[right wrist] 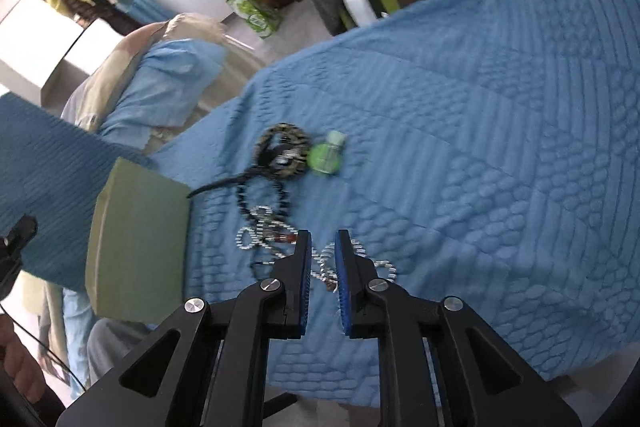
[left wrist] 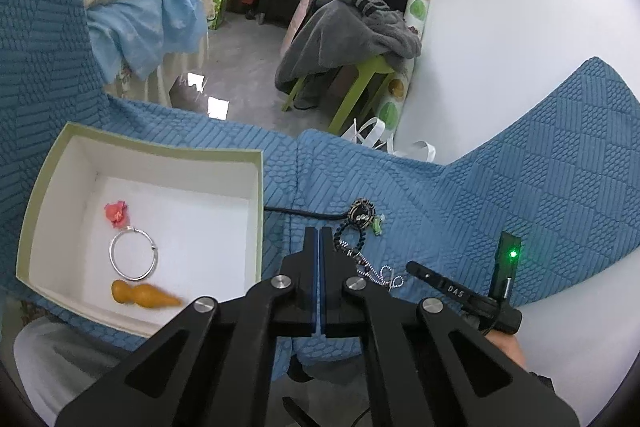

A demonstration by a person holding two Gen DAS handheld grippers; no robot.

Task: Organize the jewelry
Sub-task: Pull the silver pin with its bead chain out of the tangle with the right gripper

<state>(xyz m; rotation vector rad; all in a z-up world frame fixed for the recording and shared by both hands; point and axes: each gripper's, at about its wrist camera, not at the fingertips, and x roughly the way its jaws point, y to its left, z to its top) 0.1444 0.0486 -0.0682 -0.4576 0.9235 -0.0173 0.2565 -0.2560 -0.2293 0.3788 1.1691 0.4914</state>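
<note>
A green box (left wrist: pixel 44 183) with a white inside sits on the blue quilt; in it lie a pink flower piece (left wrist: pixel 116 213), a silver bangle (left wrist: pixel 133 255) and an orange gourd charm (left wrist: pixel 142 295). Right of the box lies a heap: a patterned ring (right wrist: pixel 286 151), a green charm (right wrist: pixel 326 157), black beads (right wrist: pixel 264 203) and a silver chain (right wrist: pixel 256 237). My left gripper (left wrist: pixel 319 233) is shut and holds nothing, just left of the black beads (left wrist: pixel 352 243). My right gripper (right wrist: pixel 322 241) stands slightly open low over the quilt, with the silver chain lying between its fingers, unpinched.
The blue quilt (right wrist: pixel 480 147) ends at a near edge with floor below. A black cord (right wrist: pixel 224 183) runs from the heap toward the box (right wrist: pixel 140 247). Beyond are a bed with a blue sheet (left wrist: pixel 140 23), a green stool (left wrist: pixel 360 83) under grey clothes, and suitcases.
</note>
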